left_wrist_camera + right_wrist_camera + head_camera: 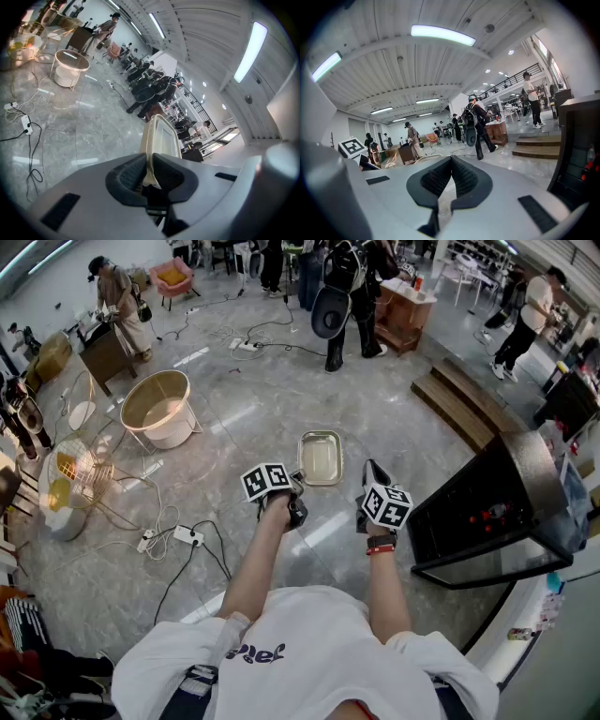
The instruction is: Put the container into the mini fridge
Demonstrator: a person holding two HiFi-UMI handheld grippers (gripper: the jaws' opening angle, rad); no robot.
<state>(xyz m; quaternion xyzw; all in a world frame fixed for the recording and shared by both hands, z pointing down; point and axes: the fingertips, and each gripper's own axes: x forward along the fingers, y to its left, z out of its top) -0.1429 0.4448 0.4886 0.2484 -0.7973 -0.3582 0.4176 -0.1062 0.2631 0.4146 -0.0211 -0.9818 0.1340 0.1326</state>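
Cream container (pixel 320 457) was pinched by its rim in the left claw (pixel 297 482); right claw (pixel 375 472) closed, empty, near mini fridge (pixel 473 507).

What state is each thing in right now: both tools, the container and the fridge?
left tool: shut on the container's rim.
right tool: shut, empty.
container: held off the floor, nothing inside.
mini fridge: upright on the floor; can't tell if its door is open.

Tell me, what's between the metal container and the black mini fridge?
The right gripper, jaws shut and empty, hangs between the container and the mini fridge; the head view shows it.
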